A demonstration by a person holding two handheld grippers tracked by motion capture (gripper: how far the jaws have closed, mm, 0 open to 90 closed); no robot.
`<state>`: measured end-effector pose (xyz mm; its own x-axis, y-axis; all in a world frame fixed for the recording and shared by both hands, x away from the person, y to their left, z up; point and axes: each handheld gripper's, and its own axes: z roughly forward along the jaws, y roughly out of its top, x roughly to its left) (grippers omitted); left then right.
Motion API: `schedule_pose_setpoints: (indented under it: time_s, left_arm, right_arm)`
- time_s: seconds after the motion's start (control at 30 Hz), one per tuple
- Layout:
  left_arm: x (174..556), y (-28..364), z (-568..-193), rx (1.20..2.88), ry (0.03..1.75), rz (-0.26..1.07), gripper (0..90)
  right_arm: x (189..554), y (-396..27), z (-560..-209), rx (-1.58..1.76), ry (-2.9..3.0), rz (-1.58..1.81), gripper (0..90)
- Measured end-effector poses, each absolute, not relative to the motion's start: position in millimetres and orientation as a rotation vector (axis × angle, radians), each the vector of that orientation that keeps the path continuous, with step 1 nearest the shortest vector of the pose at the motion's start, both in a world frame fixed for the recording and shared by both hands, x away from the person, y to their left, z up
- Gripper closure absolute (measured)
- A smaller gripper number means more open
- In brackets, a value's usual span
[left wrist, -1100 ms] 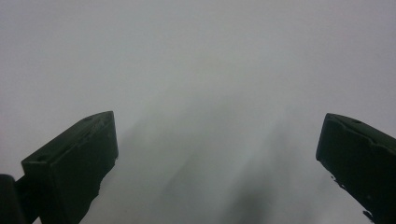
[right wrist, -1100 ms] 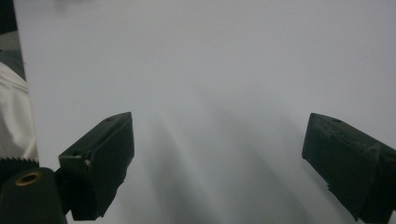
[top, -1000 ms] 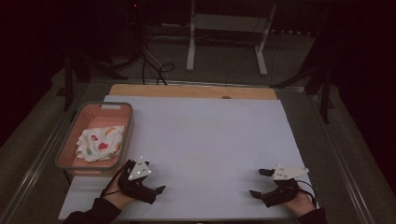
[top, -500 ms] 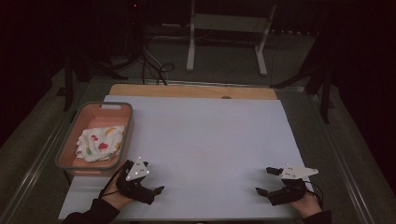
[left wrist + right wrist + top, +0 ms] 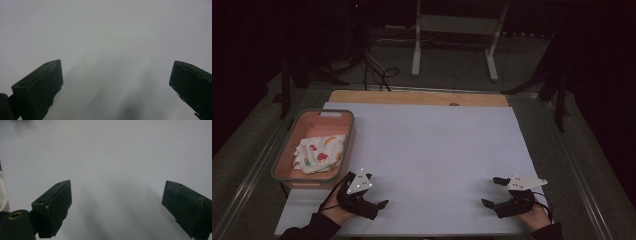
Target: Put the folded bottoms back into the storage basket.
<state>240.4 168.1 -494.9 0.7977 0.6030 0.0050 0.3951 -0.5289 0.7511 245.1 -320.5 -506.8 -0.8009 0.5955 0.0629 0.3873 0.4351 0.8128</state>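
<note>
While resting at the table's (image 5: 427,145) near edge, left gripper (image 5: 374,200) and right gripper (image 5: 490,192) both spread wide, empty. Folded cloth (image 5: 319,153) in the pink basket (image 5: 301,177), just ahead-left of the left gripper; far nearer than the right.

Each hand gripped a black tool. The left gripper (image 5: 375,198) carried a grey three-cornered plate dotted white; the right gripper (image 5: 490,192) bore a similar plate, with a dark cable trailing behind it. Blocky black jaws fronted both. Dark sleeves covered the forearms.
</note>
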Motion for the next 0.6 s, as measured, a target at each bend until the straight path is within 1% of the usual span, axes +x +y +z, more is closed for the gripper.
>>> schedule_pose_setpoints:
  time_s: [0.6]
  left_arm:
    - [239.0, 167.9, -492.6, 2.186, 0.73, 0.339, 0.2]
  right_arm:
    - [244.4, -320.5, -507.0, 0.841, 2.462, 1.288, 9.5]
